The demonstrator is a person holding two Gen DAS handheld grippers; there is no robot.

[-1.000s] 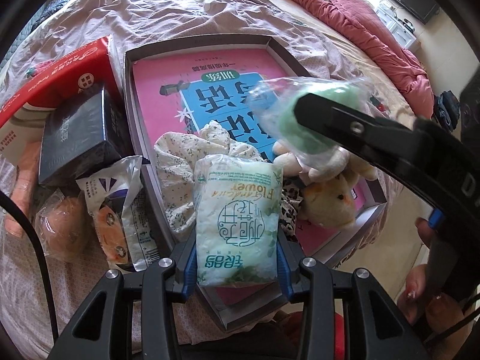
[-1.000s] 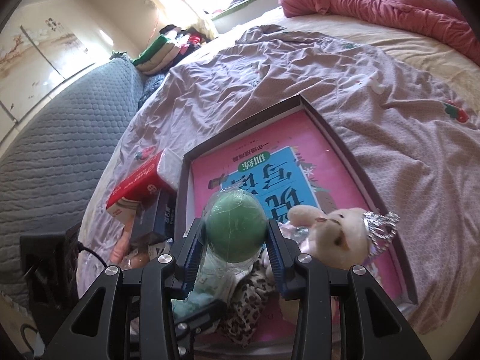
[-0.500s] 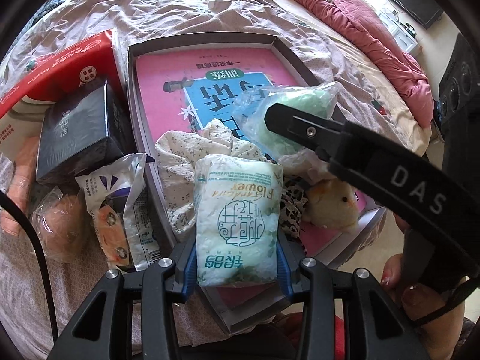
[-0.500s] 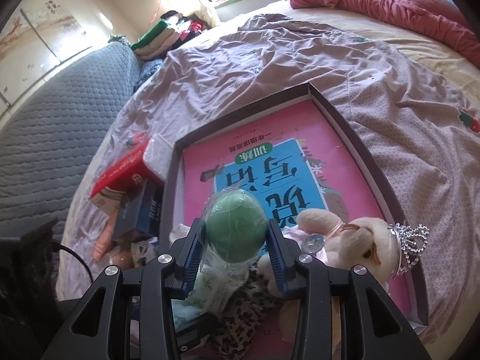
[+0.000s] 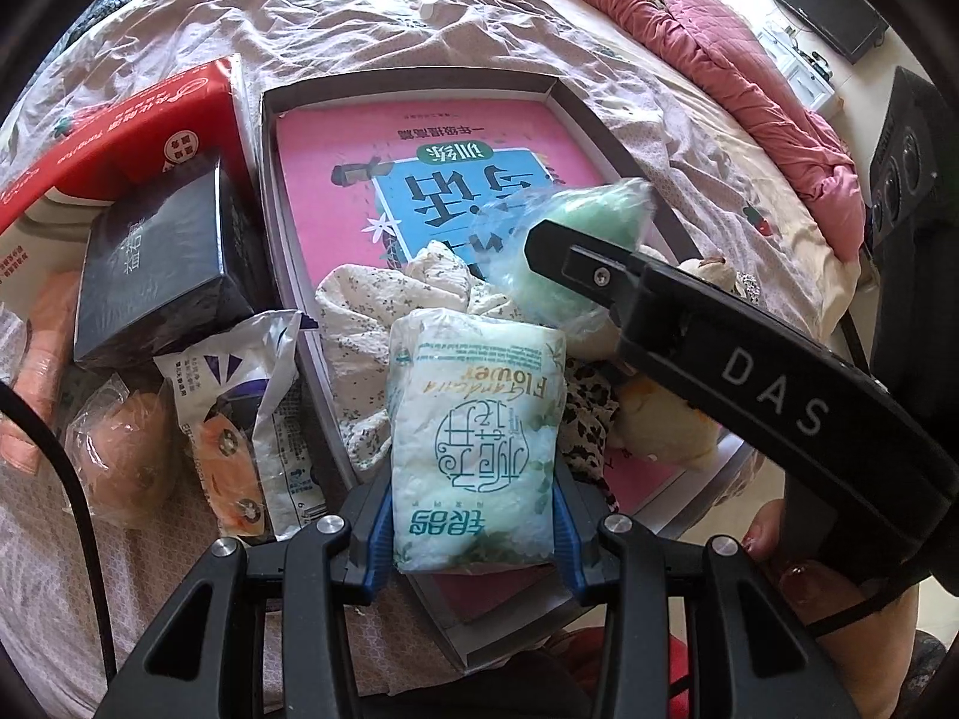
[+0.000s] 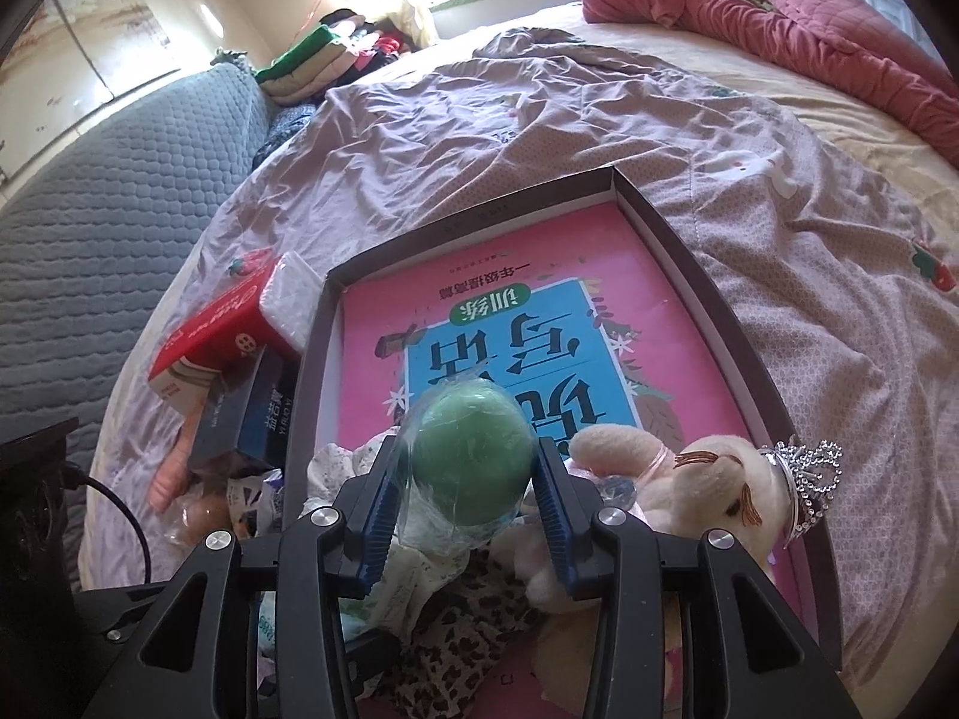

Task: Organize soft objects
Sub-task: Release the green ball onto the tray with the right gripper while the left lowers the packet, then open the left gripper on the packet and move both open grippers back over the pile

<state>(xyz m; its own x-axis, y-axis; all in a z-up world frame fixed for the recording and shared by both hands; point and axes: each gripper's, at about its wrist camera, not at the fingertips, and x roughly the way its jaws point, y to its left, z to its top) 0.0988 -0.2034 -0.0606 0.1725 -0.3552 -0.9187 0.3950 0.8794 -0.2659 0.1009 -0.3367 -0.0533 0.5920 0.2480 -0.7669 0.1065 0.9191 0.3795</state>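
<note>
Left tongs (image 5: pixel 473 515) clamp the tissue pack (image 5: pixel 473 449) over the tray's (image 5: pixel 413 87) near end, right tongs (image 6: pixel 461 509) pinch the bagged green ball (image 6: pixel 473 458) just beyond; risk: slick film slips, ball rolls off the heaped plush toy (image 6: pixel 689 479) ahead.

A shallow tray (image 5: pixel 557 87) lies on the bed (image 5: pixel 371 6) with a book (image 5: pixel 335 180) flat inside it. At the tray's near end lie crumpled cloth (image 5: pixel 371 305) and a plush toy (image 6: pixel 707 479). Left of the tray, on the bed, sit two boxes (image 5: pixel 156 251), one behind the other, with snack packets (image 5: pixel 252 413) in front of them.
</note>
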